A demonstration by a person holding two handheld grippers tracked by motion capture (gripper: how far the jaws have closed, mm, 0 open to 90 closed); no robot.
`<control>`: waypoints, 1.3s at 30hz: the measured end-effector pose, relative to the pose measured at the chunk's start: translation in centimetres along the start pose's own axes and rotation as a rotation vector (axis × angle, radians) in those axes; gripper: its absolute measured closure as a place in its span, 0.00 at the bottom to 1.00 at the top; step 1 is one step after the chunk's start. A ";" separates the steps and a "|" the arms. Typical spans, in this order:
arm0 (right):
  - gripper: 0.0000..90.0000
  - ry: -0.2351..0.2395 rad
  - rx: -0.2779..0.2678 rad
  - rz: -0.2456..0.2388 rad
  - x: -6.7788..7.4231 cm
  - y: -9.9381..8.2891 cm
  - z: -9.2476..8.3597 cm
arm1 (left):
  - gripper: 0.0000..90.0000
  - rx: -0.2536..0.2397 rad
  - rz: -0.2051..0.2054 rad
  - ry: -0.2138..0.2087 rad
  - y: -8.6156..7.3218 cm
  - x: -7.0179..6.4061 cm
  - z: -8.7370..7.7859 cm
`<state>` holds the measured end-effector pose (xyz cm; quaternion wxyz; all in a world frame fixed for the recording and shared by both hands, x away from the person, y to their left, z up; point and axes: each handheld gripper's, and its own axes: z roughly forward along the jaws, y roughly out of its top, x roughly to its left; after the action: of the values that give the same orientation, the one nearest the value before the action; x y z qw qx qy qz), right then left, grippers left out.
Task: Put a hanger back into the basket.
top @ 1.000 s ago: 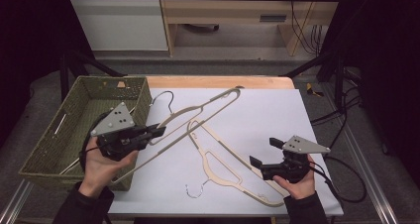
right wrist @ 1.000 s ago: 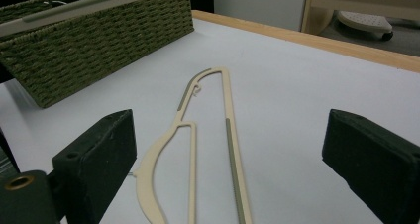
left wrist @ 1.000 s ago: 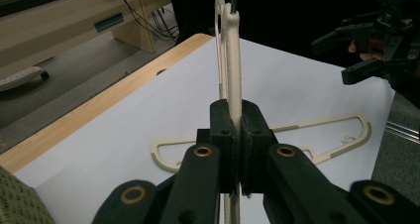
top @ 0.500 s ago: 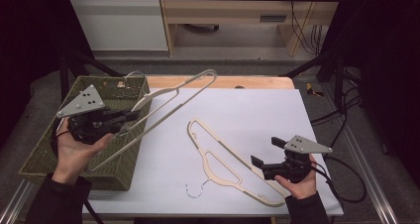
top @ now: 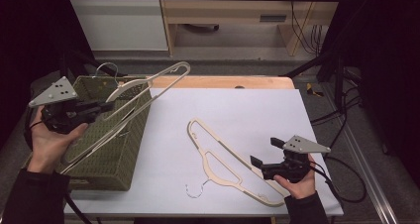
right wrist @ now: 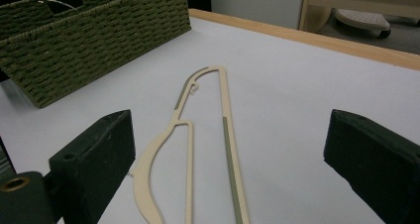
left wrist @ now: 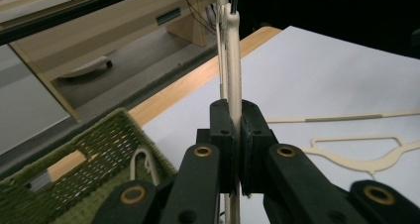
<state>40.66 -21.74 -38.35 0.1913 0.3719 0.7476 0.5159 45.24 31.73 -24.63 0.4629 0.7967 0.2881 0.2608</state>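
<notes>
White table [top: 237, 110], slim cream hanger [top: 143, 92] over green wicker basket [top: 116, 157], clamped in left tool [top: 101, 107]; right tool [top: 262, 157] wide open.

Left claw [top: 101, 106] clamped, right claw [top: 266, 153] agape

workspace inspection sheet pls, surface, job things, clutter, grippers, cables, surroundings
surface: white table top, wooden strip at its far edge.
job's things: cream held hanger, raised over the green woven basket at the table's left; second hanger flat on the white top.
clutter: nothing seen.
grippers: left gripper shut on the held hanger; right gripper open, low near the flat hanger's end, nothing between its jaws.
cables: black cable trails from the right gripper; more hang at the far right.
surroundings: wooden furniture and floor beyond, dark at the sides.
</notes>
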 end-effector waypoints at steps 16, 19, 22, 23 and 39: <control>0.07 0.002 -0.001 0.001 0.0 0.0 0.1 | 0.96 0.047 -0.023 0.086 -3.0 4.0 -1.3; 0.07 0.003 0.004 0.003 0.0 -0.1 0.1 | 0.96 0.052 -0.027 0.098 -3.6 4.6 -1.5; 0.07 0.004 0.003 0.001 0.0 -0.1 0.2 | 0.96 0.062 -0.032 0.114 -4.2 5.3 -1.8; 0.07 0.004 0.003 0.000 0.0 -0.1 0.2 | 0.96 0.064 -0.034 0.119 -4.4 5.5 -1.8; 0.07 0.009 0.008 0.001 0.0 -0.1 0.2 | 0.96 0.102 -0.050 0.183 -7.3 7.5 -1.8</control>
<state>40.73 -21.62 -38.52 0.1862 0.3704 0.7504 0.5147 47.67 41.00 -29.18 0.3999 0.7845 0.3621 0.3059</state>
